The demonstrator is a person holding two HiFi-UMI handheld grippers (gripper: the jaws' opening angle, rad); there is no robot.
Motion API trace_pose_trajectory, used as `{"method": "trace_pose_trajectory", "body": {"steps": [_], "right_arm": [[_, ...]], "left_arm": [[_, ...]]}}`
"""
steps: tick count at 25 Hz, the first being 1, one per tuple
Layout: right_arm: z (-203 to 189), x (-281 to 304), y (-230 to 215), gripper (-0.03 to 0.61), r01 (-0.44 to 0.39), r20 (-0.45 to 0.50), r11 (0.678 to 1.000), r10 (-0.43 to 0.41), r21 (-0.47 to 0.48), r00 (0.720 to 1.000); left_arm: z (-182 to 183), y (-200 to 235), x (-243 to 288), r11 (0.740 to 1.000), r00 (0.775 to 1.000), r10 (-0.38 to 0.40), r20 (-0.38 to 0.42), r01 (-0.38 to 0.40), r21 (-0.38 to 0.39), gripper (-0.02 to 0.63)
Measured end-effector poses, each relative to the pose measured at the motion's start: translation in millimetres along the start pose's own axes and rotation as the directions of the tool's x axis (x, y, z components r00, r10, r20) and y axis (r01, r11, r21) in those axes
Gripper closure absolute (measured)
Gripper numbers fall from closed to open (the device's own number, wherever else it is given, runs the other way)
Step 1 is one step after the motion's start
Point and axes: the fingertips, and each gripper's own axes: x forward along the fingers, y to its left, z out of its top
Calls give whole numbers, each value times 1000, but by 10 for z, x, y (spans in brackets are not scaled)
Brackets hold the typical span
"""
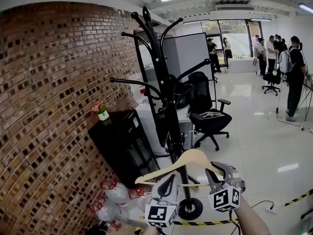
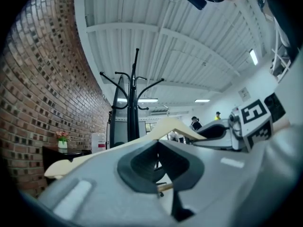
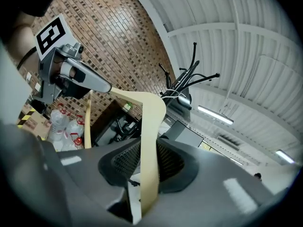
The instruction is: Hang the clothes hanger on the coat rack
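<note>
In the head view, the left gripper [image 1: 168, 179] and right gripper [image 1: 215, 169] are holding the wooden hanger [image 1: 193, 156] aloft, near the coat rack [image 1: 157, 58] but apart from it. In the left gripper view, its jaws are seemingly pinching one hanger arm. In the right gripper view, its jaws are clamping the other arm. The hanging itself is still waiting.

Left gripper [image 1: 168, 181], right gripper [image 1: 218, 172] side by side, jaws clamping hanger [image 1: 195, 154].
</note>
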Motion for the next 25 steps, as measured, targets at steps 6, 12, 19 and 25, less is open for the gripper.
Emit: {"method": "trace_pose_trajectory", "body": {"steps": [6,12,19,25], "right_arm": [[331,405,163,482,55,-6,998,-55,-19,998],[678,764,290,482,82,-38,995,-85,-62,996],[902,931,307,482,124,-71,989,-130,-80,989],[1037,966,167,482,178,-93,980,-186,-84,978]], "left_arm": [[-44,412,6,999,999,-48,8,48,-10,609],[-51,819,63,996,996,-84,21,85,-33,609],[27,1066,163,992,991,-118,59,121,-48,609],[213,1217,251,989,987,-131,92,137,-53,609]]}}
